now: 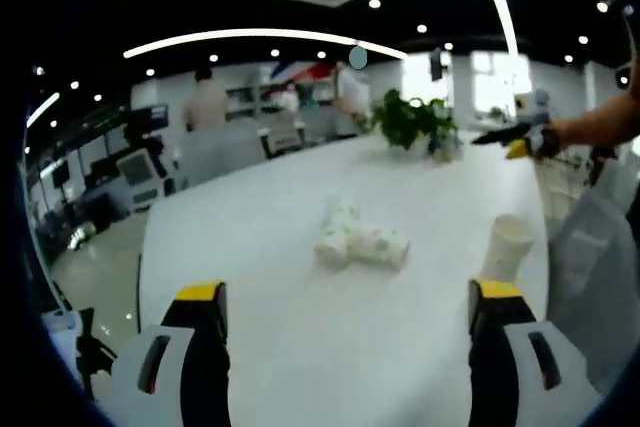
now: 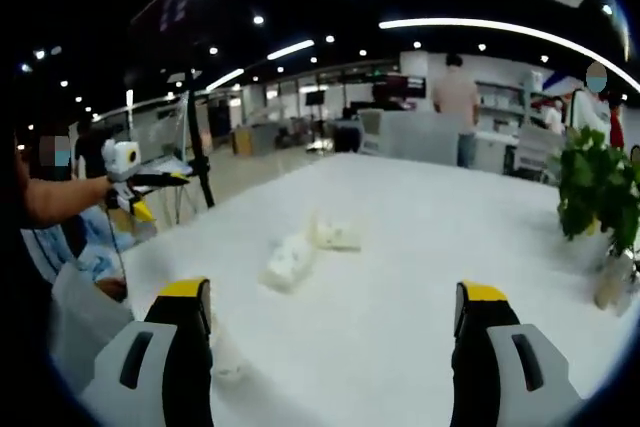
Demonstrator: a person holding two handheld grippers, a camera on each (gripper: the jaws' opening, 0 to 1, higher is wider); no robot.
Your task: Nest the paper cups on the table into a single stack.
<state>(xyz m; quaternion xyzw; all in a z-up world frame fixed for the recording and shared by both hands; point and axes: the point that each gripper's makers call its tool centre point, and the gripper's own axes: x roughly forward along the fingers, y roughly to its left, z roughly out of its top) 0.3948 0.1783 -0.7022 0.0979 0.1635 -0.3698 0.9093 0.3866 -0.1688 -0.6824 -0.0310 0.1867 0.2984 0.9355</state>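
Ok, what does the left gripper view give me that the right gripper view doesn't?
Left gripper view: a standing cup near the edge of the table, and the right gripper beyond it. Right gripper view: the left gripper and a tall dark stand behind it. Both: the toppled cups mid-table, the potted plant, and open jaws.

Two low views across one white table (image 1: pixel 300 347), opposite sides, cups (image 1: pixel 360 242) shared mid-distance
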